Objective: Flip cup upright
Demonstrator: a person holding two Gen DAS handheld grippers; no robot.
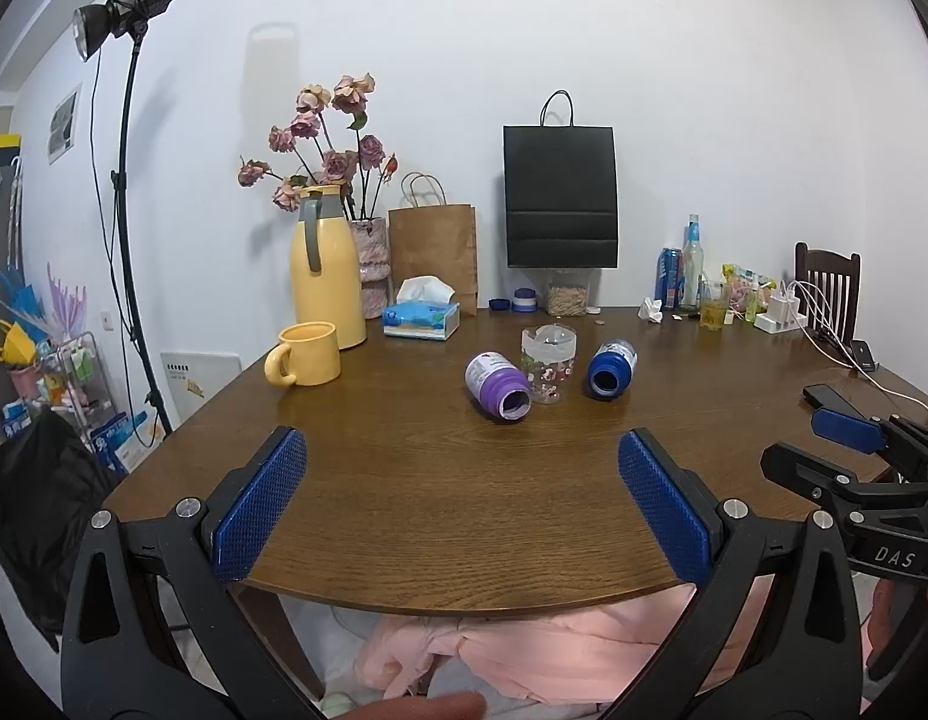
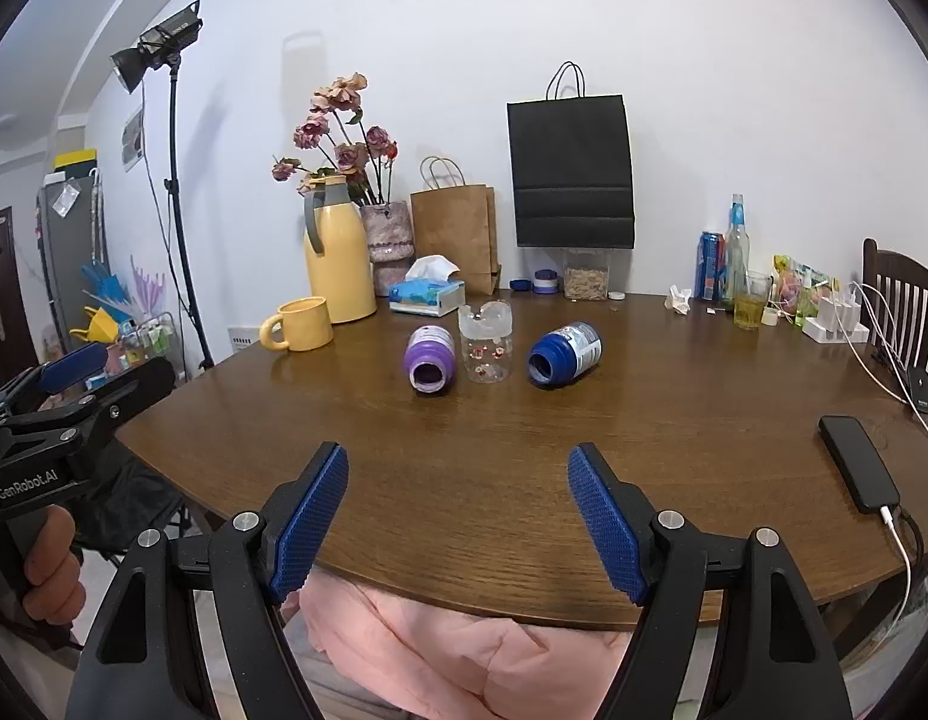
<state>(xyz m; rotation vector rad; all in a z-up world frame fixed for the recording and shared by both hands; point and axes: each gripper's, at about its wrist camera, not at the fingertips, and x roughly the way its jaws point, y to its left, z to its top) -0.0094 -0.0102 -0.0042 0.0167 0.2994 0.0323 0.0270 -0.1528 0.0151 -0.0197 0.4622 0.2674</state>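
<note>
- The left gripper (image 1: 462, 498) holds its blue-padded fingers (image 1: 260, 504) spread wide with nothing between them, over the near edge of the table; the right gripper (image 2: 458, 519) is likewise released and empty, also at the near edge.
- The round dark-brown wooden table (image 2: 464, 480) carries three candidate vessels in a row near its middle, well apart from both grippers.
- The clear plastic cup with a small flower print (image 2: 485, 343) stands in the centre of that row; it appears to rest mouth-down, base upward, though its transparency makes this hard to confirm.
- A purple plastic bottle (image 2: 429, 357) lies on its side just to the cup's left, mouth toward the near edge; a blue plastic bottle (image 2: 564, 354) lies on its side to the cup's right.
- In the left wrist view the purple bottle seems to touch or overlap the cup; whether they truly touch cannot be told.
- Judged risks: a wide-open approach may knock either lying bottle, which could roll toward the edge; thin clear plastic may buckle or slip if squeezed hard or near its rim during the turn.
- A black phone (image 2: 858, 462) on a charging cable lies near the right edge, within reach of a careless right-side swing.
</note>
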